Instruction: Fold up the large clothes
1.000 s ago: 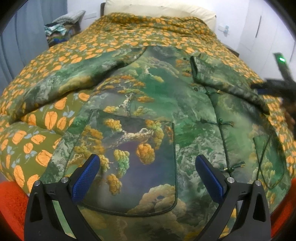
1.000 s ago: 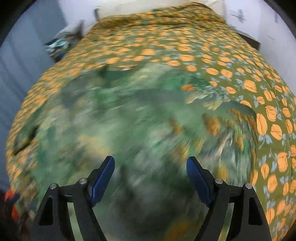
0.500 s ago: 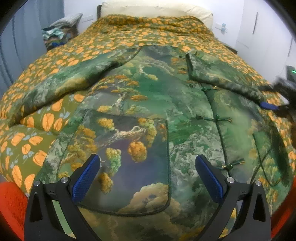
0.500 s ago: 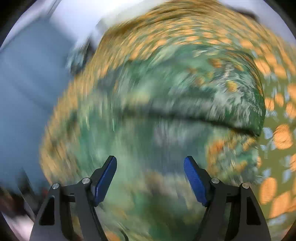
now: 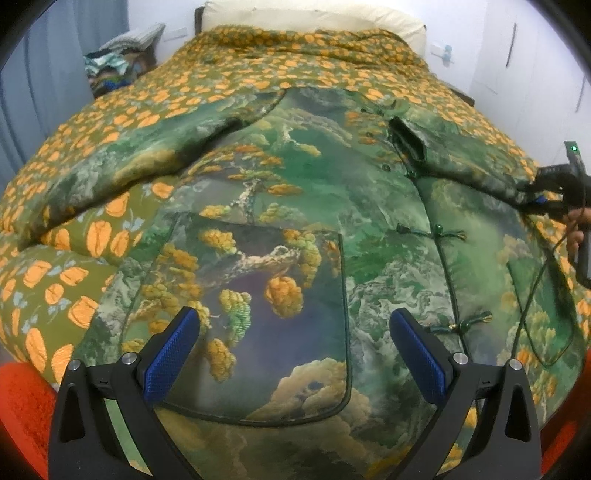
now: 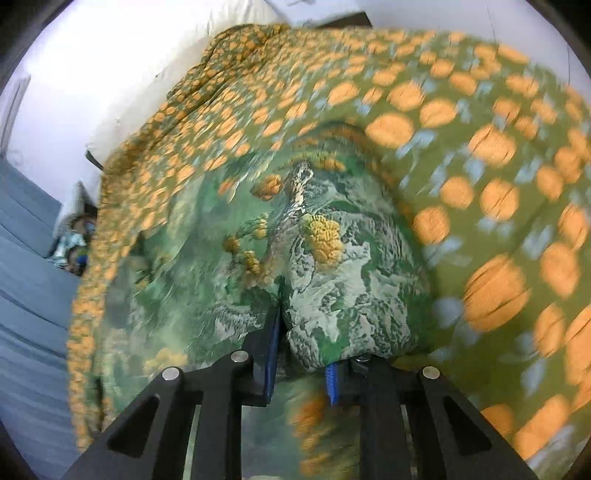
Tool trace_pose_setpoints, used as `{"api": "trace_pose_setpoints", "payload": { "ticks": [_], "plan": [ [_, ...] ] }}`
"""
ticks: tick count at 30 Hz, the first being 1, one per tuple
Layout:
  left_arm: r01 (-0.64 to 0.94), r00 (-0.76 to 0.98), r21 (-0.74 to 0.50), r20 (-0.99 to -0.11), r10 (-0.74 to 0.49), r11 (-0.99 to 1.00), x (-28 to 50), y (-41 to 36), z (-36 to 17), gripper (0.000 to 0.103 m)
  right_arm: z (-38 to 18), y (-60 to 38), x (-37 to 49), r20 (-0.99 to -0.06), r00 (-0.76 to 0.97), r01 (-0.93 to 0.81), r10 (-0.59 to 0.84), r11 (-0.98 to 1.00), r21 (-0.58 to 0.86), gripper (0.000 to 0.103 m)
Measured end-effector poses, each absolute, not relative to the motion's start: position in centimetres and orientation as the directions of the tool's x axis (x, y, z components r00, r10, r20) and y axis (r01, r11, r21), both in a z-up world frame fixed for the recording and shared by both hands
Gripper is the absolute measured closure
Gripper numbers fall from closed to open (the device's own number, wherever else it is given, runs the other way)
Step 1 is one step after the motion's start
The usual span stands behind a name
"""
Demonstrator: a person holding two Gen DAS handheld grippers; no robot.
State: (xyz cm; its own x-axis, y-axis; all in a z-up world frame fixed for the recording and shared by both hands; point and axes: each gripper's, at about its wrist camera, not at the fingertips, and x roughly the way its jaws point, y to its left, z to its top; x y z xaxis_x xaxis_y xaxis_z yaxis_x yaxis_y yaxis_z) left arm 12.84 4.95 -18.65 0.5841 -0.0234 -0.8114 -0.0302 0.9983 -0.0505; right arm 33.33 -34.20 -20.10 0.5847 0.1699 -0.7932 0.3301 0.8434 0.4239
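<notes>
Bed (image 5: 258, 55), covered by an olive quilt (image 5: 122, 122) printed with orange shapes, fills most of both views. A cream pillow (image 5: 314, 16) is seen at its far end against a white wall, and a heap of cloth (image 5: 114, 66) is seen at the far left beside blue curtains. Red fabric (image 5: 22, 406) is seen at the near left edge.

A large green jacket (image 5: 306, 206) with a painted landscape print is laid flat, front up, across the near half of the quilt. Its one sleeve (image 5: 122, 173) is spread out to the left over the quilt; the other sleeve (image 5: 461, 162) is folded in across the chest from the right. A big patch pocket (image 5: 258, 314) is seen on the near left panel and a smaller pocket (image 5: 543, 306) on the right panel. Knot buttons (image 5: 437, 229) are set in a row down the front opening.

The left tool (image 5: 295, 354) is held over the near hem, its blue pads spread wide with nothing between them. The right tool (image 5: 539, 199) is seen at the far right edge of the jacket, held in a hand (image 5: 576, 232). In the right wrist view, which is partly blurred, the right tool (image 6: 303, 354) is closing, and a bunched fold of jacket cloth (image 6: 332, 295) is pinched between its pads.
</notes>
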Motion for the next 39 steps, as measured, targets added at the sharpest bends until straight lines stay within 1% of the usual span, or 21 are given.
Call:
{"api": "trace_pose_setpoints", "payload": {
  "ticks": [2, 4, 5, 6, 8, 10, 14, 17, 20, 23, 25, 26, 27, 29, 31, 33, 36, 38, 39],
  "plan": [
    [-0.028, 0.584, -0.041, -0.811, -0.017, 0.999, 12.8, 4.7, -18.7, 0.001, -20.5, -34.1, 33.8, -0.804, 0.555, 0.311, 0.212, 0.844, 0.437, 0.077],
    [-0.022, 0.592, -0.025, -0.806, -0.007, 0.999, 12.6, 4.5, -18.6, 0.001, -20.5, -34.1, 33.8, -0.796, 0.554, 0.299, 0.243, 0.835, 0.462, 0.059],
    [-0.02, 0.595, -0.017, -0.804, -0.001, 1.0, 12.5, 4.4, -18.5, 0.001, -20.7, -33.9, 33.4, -0.792, 0.554, 0.297, 0.257, 0.828, 0.476, 0.037],
    [-0.02, 0.598, -0.007, -0.802, 0.006, 1.0, 12.4, 4.4, -18.5, 0.001, -20.7, -33.5, 32.9, -0.789, 0.556, 0.303, 0.262, 0.82, 0.486, 0.024],
    [-0.023, 0.599, 0.006, -0.8, 0.019, 1.0, 12.4, 4.5, -18.5, 0.001, -20.4, -32.4, 31.6, -0.793, 0.549, 0.304, 0.264, 0.82, 0.484, 0.024],
    [-0.026, 0.598, 0.003, -0.801, 0.018, 1.0, 12.4, 4.8, -18.3, 0.001, -19.5, -30.8, 28.6, -0.79, 0.545, 0.249, 0.28, 0.846, 0.472, 0.024],
    [-0.04, 0.61, -0.013, -0.792, 0.014, 0.999, 12.5, 6.0, -17.2, 0.001, -17.5, -24.9, 22.4, -0.778, 0.539, 0.012, 0.322, 0.921, 0.39, 0.024],
    [-0.046, 0.612, -0.029, -0.791, 0.005, 0.998, 13.0, 7.4, -16.0, 0.001, -18.6, -20.4, 18.6, -0.814, 0.49, -0.121, 0.31, 0.95, 0.289, 0.024],
    [-0.046, 0.626, -0.081, -0.779, -0.034, 0.996, 14.0, 10.2, -13.6, 0.001, -20.0, -17.5, 15.0, -0.845, 0.462, -0.201, 0.271, 0.959, 0.198, 0.024],
    [-0.085, 0.632, -0.197, -0.769, -0.1, 0.977, 15.8, 15.5, -11.6, 0.001, -19.5, -15.8, 12.0, -0.828, 0.493, -0.269, 0.268, 0.952, 0.148, 0.024],
    [-0.17, 0.61, -0.303, -0.78, -0.142, 0.938, 17.7, 20.6, -11.9, 0.001, -19.0, -15.0, 11.3, -0.818, 0.507, -0.305, 0.272, 0.944, 0.125, 0.024],
    [-0.223, 0.607, -0.341, -0.782, -0.143, 0.913, 18.3, 22.9, -12.5, 0.001, -18.8, -14.6, 11.1, -0.814, 0.515, -0.325, 0.27, 0.94, 0.107, 0.024],
    [-0.318, 0.603, -0.384, -0.788, -0.128, 0.867, 19.1, 26.4, -13.6, 0.001, -18.6, -14.3, 10.9, -0.812, 0.52, -0.336, 0.266, 0.937, 0.092, 0.024],
    [-0.435, 0.592, -0.444, -0.797, -0.122, 0.783, 19.9, 31.0, -15.7, 0.001, -18.4, -13.7, 10.8, -0.806, 0.537, -0.347, 0.249, 0.936, 0.058, 0.024],
    [-0.57, 0.583, -0.5, -0.805, -0.108, 0.652, 20.3, 36.5, -18.6, 0.001, -18.2, -13.4, 10.8, -0.803, 0.539, -0.35, 0.254, 0.935, 0.062, 0.024],
    [-0.642, 0.584, -0.553, -0.802, -0.128, 0.531, 20.3, 40.1, -21.1, 0.001, -18.0, -13.0, 10.7, -0.802, 0.539, -0.357, 0.258, 0.932, 0.06, 0.024],
    [-0.711, 0.61, -0.613, -0.781, -0.13, 0.344, 19.8, 43.2, -23.8, 0.001, -17.9, -12.2, 10.3, -0.805, 0.539, -0.385, 0.247, 0.922, 0.025, 0.024],
    [-0.709, 0.651, -0.651, -0.752, -0.103, 0.271, 19.7, 44.2, -24.3, 0.005, -18.0, -11.8, 10.2, -0.81, 0.532, -0.398, 0.248, 0.917, 0.02, 0.024],
    [-0.699, 0.67, -0.663, -0.738, -0.08, 0.268, 19.9, 44.3, -24.1, 0.024, -18.0, -11.7, 10.2, -0.812, 0.527, -0.399, 0.252, 0.916, 0.025, 0.024]
  ]
}}
